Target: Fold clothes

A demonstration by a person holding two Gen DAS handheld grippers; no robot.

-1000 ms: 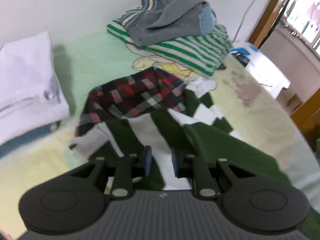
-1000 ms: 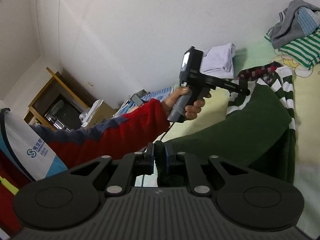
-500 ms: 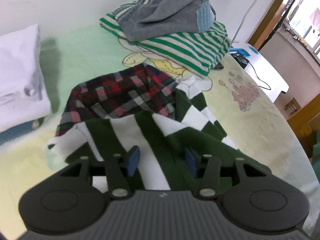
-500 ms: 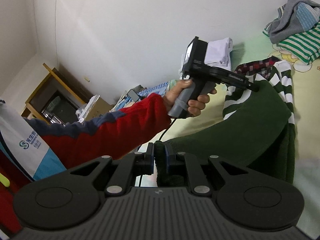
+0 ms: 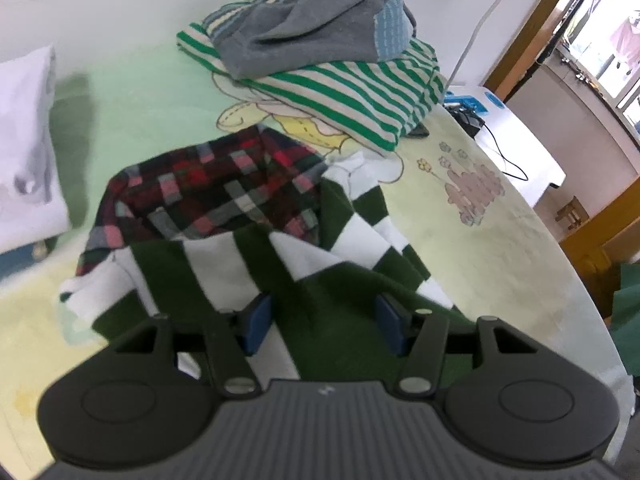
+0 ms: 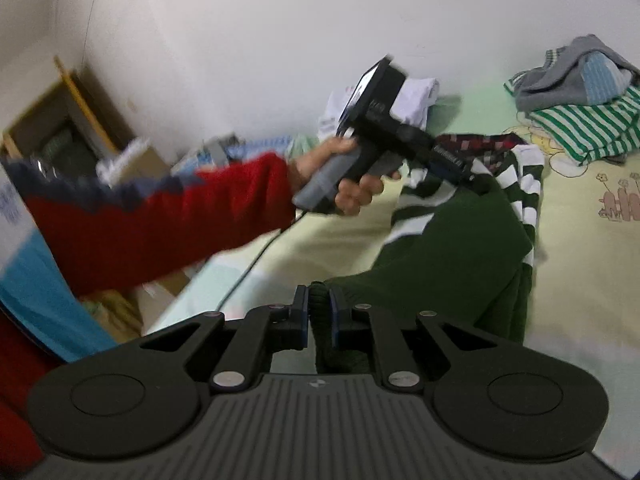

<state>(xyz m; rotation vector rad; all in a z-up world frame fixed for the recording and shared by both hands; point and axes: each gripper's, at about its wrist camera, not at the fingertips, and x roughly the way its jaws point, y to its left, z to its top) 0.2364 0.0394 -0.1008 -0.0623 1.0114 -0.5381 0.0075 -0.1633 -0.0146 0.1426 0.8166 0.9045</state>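
Note:
A dark green sweater [image 5: 336, 304] with white-striped sleeves lies bunched on the bed, partly over a red plaid shirt [image 5: 208, 188]. My left gripper [image 5: 322, 328] hangs just above the sweater, jaws wide open, nothing held. In the right wrist view my right gripper [image 6: 319, 314] is shut on the sweater's [image 6: 452, 256] dark green hem. The left gripper [image 6: 460, 164] shows there too, held by a hand [image 6: 352, 192] in a red sleeve, its tip over the striped sleeve.
A pile of a grey garment [image 5: 316, 24] on a green-and-white striped one [image 5: 360, 92] sits at the bed's far side by the wall. Folded white clothes [image 5: 24, 140] lie at the left. A white table [image 5: 516, 148] with cables stands beyond the bed [image 5: 480, 240].
My left gripper has gone from nearly shut to wide open and moved forward over the sweater. The right gripper stays shut on the hem and has swung a little.

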